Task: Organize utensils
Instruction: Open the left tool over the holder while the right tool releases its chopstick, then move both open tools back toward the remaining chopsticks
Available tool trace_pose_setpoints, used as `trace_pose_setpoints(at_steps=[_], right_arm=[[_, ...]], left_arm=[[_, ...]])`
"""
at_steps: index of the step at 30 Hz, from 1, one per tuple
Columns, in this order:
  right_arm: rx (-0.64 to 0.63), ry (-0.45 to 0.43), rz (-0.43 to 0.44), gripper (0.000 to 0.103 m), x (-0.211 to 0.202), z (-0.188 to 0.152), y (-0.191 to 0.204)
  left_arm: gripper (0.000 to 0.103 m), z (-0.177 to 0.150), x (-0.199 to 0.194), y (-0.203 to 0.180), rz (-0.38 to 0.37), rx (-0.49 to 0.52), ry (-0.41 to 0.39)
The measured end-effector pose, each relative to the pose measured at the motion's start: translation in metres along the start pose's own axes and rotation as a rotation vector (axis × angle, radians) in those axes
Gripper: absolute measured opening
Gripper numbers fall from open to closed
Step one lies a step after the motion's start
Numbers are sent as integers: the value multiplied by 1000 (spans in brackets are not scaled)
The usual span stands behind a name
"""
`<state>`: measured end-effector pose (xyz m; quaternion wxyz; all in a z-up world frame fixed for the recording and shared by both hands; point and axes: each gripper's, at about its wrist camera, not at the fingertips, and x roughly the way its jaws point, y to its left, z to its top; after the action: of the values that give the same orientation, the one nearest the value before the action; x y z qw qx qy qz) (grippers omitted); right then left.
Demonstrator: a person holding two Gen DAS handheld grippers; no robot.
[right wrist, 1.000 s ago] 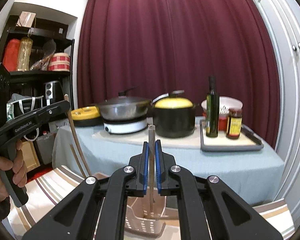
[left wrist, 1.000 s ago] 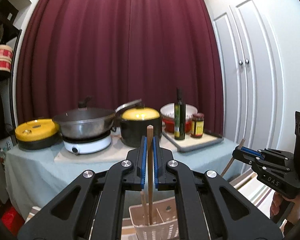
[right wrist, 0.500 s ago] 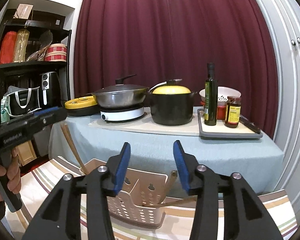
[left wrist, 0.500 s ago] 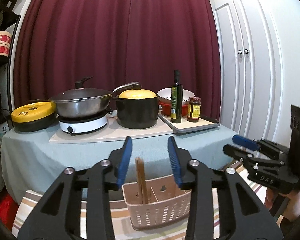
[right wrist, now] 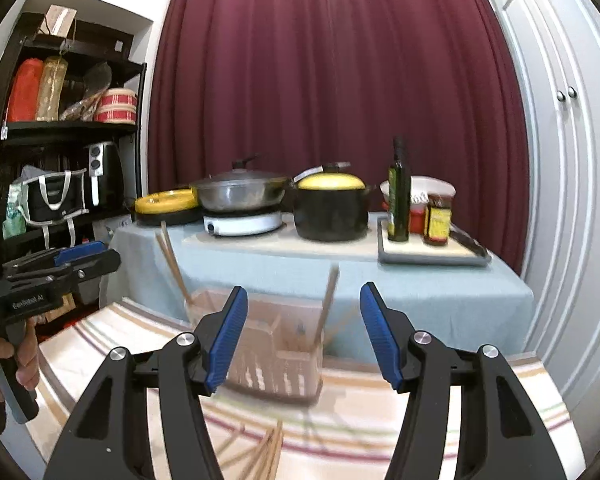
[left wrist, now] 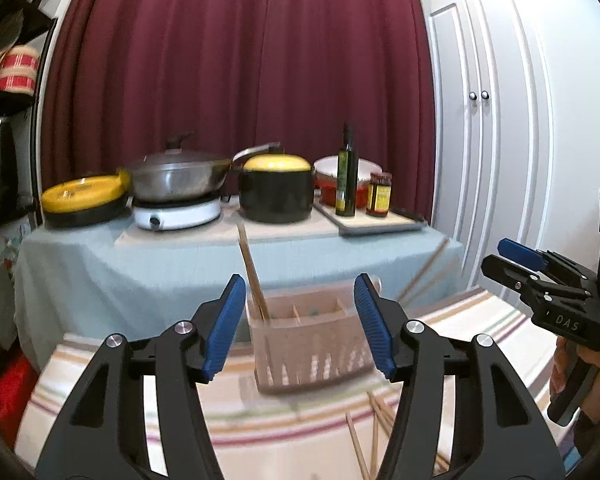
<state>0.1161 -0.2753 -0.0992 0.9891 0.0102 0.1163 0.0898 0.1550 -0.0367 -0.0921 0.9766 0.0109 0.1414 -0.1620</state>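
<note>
A pale pink slotted utensil basket [left wrist: 308, 344] [right wrist: 272, 360] stands on the striped cloth, just beyond both grippers. Wooden chopsticks [left wrist: 252, 272] lean out of its left compartment; in the right wrist view one set [right wrist: 172, 264] leans left and another [right wrist: 327, 304] stands at the basket's right end. Loose chopsticks [left wrist: 374, 436] [right wrist: 268, 452] lie on the cloth in front. My left gripper [left wrist: 300, 328] is open and empty. My right gripper [right wrist: 302, 340] is open and empty too. Each gripper shows in the other's view, at the edge.
A table [left wrist: 140, 264] with a light blue cloth stands behind, bearing a wok on a hot plate [left wrist: 176, 184], a black pot with a yellow lid [left wrist: 276, 188], an oil bottle [left wrist: 347, 172] and a jar. A dark shelf [right wrist: 60, 128] stands left, white cupboard doors [left wrist: 492, 140] right.
Both grippers opened, dropped their chopsticks into the basket, and then pulled back and up from it. More of the striped cloth and the loose chopsticks show now.
</note>
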Motion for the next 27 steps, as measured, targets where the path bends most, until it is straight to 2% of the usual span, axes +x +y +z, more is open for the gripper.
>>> trace_pose_setpoints(at_steps=[7, 13, 18, 27], right_arm=[[37, 83, -37, 58, -22, -52, -3], [46, 157, -53, 58, -37, -94, 1], [36, 205, -45, 57, -48, -124, 7], [30, 298, 4, 52, -67, -168, 20]], left_arm=[[55, -55, -19, -1, 22, -57, 106], [55, -96, -36, -6, 51, -56, 155], [55, -131, -46, -11, 47, -68, 212], [55, -170, -60, -21, 37, -72, 275]])
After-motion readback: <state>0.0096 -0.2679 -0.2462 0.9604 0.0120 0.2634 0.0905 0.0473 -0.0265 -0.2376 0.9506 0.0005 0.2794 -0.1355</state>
